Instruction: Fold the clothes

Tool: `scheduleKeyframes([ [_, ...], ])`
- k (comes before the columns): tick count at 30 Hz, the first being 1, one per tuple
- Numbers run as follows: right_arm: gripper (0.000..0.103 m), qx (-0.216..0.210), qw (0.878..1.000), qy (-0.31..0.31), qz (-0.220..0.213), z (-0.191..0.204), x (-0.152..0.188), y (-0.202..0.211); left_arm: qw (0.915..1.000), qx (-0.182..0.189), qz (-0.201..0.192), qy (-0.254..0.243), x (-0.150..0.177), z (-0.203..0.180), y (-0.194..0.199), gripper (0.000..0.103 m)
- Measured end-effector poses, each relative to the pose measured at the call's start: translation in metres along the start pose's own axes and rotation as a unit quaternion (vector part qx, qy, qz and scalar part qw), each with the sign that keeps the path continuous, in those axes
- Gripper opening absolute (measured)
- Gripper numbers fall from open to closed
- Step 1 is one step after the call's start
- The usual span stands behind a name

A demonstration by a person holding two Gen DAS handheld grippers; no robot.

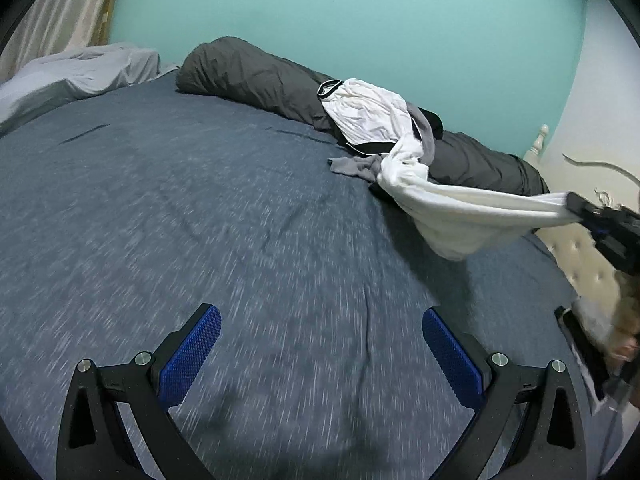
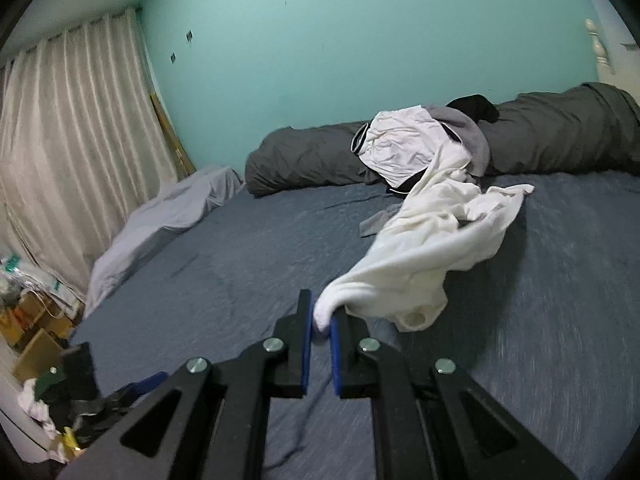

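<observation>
Blue bed: right claw grips white garment, clothes pile behind.

I see a blue bed, a dark grey bolster along the far teal wall, and cream curtains at left.

Hovering low in the frame over the blue bed, left tool spread wide, empty. At right, right tool gripping white garment, stretching it from the clothes pile.
</observation>
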State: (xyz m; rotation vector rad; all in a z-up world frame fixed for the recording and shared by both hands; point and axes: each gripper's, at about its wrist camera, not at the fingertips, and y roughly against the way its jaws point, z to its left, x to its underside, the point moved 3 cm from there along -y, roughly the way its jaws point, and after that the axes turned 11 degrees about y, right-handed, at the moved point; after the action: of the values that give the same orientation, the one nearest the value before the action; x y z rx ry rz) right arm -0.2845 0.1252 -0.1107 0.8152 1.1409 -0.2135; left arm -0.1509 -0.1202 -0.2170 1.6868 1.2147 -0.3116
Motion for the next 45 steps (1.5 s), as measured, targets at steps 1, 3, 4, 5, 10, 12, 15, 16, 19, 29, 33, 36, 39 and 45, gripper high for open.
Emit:
scheduleKeyframes([
  [1,0.007,0.001,1.000,0.002,-0.001,0.008,0.002,0.012,1.0000,0.002,-0.003,0.000,0.005,0.002,0.008,0.103],
  [3,0.007,-0.002,1.000,0.003,-0.004,0.021,0.007,0.032,0.9999,0.006,-0.008,0.001,0.015,0.006,0.024,0.103],
  [4,0.007,-0.001,1.000,0.003,-0.004,0.026,0.010,0.040,1.0000,0.003,-0.005,0.004,0.022,0.009,0.029,0.103],
  [5,0.007,-0.002,1.000,0.001,-0.002,0.032,0.018,0.049,0.9999,0.005,0.001,0.010,0.028,0.012,0.031,0.103],
  [10,0.007,-0.008,0.998,-0.054,0.013,0.037,0.079,0.068,0.9992,0.019,0.035,-0.002,0.049,0.015,0.030,0.103],
  [12,0.007,0.005,0.997,-0.074,0.027,0.030,0.103,0.065,0.9991,0.020,0.035,-0.011,0.050,0.013,0.030,0.103],
  [15,0.007,0.047,0.992,-0.092,0.067,0.013,0.130,0.052,0.9989,0.022,0.037,-0.020,0.052,0.013,0.027,0.103],
  [16,0.008,0.064,0.990,-0.094,0.083,0.007,0.139,0.047,0.9989,0.019,0.038,-0.021,0.051,0.013,0.024,0.103],
  [19,0.011,0.106,0.983,-0.077,0.128,-0.009,0.161,0.035,0.9987,0.012,0.040,-0.029,0.052,0.010,0.016,0.103],
  [29,0.047,0.220,0.957,-0.134,0.131,-0.068,0.185,0.049,0.9966,0.003,0.046,-0.067,0.056,-0.002,-0.006,0.103],
  [33,0.047,0.162,0.975,-0.081,0.128,-0.045,0.176,0.042,0.9961,0.003,0.055,-0.070,0.059,-0.005,-0.012,0.103],
  [36,0.047,0.103,0.981,-0.056,0.152,-0.023,0.176,0.017,0.9956,0.003,0.061,-0.071,0.061,-0.007,-0.017,0.103],
  [39,0.052,0.101,0.977,-0.027,0.187,-0.011,0.183,-0.008,0.9950,0.004,0.067,-0.073,0.063,-0.008,-0.022,0.103],
  [45,0.023,0.137,0.962,0.013,0.234,-0.017,0.194,-0.044,0.9954,0.008,0.072,-0.062,0.061,-0.005,-0.024,0.103],
])
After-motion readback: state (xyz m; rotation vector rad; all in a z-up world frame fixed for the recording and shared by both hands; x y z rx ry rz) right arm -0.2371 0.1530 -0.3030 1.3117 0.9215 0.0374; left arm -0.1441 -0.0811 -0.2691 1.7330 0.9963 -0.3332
